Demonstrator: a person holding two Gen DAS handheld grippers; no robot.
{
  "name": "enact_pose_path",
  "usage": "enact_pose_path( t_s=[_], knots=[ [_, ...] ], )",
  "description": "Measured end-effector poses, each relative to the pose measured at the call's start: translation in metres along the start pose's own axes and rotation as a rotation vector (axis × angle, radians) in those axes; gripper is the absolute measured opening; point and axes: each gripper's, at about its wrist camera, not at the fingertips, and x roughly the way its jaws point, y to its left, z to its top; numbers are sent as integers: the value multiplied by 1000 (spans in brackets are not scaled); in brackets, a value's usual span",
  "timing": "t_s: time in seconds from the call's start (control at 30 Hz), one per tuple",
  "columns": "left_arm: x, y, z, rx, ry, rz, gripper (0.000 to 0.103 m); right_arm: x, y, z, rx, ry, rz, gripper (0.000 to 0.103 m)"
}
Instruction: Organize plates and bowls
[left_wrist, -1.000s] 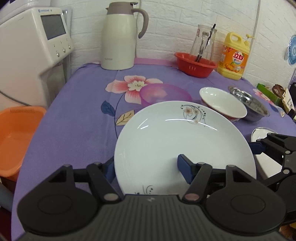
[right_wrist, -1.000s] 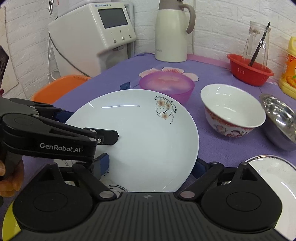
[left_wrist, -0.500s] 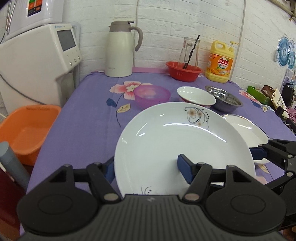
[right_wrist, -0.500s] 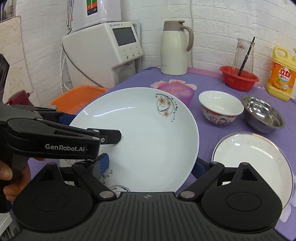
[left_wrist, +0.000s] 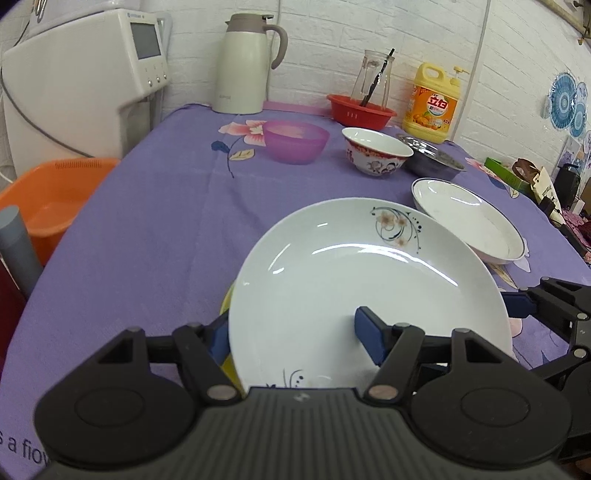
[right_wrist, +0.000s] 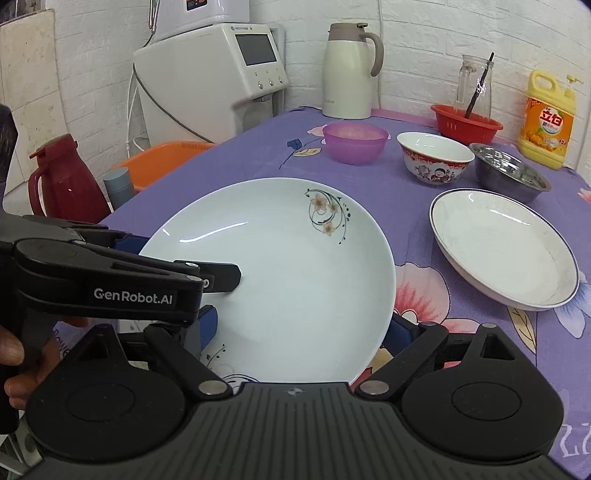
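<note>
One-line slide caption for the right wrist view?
Both hand-held grippers hold a floral plate above the purple cloth, beside a blue-rimmed plate.

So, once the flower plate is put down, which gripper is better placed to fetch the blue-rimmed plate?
Right. The blue-rimmed plate lies on the right gripper's side of the flower plate, while the left gripper clamps the opposite rim.

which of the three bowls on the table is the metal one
The steel bowl, rightmost of the row, beside the yellow detergent bottle; the others are purple plastic and patterned ceramic.
</note>
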Motion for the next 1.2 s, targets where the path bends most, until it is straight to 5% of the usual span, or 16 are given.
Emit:
enact_pose_path(
  t_s=[0.1,0.3,0.37,0.53,0.87,1.2],
  knots=[
    [3,0,-3,-8,-5,-2,67,1,-1,-3,-4,-4,-10,103],
    [-16,-6,-2,16,-98,24,99,-1,-11,-8,28,-23,-17,103],
    [-30,-10,4,44,-163,66,100,-13,-16,-6,35,-73,-28,103],
    [-38,-19,31,50,-218,0,100,-35,-48,4,107,-152,-66,103],
    [18,-73,57,123,-123,-87,101,-48,-140,-11,317,-143,-253,103],
    [83,-112,87,176,-28,-82,101,-16,-182,0,334,-109,-280,103]
  ],
)
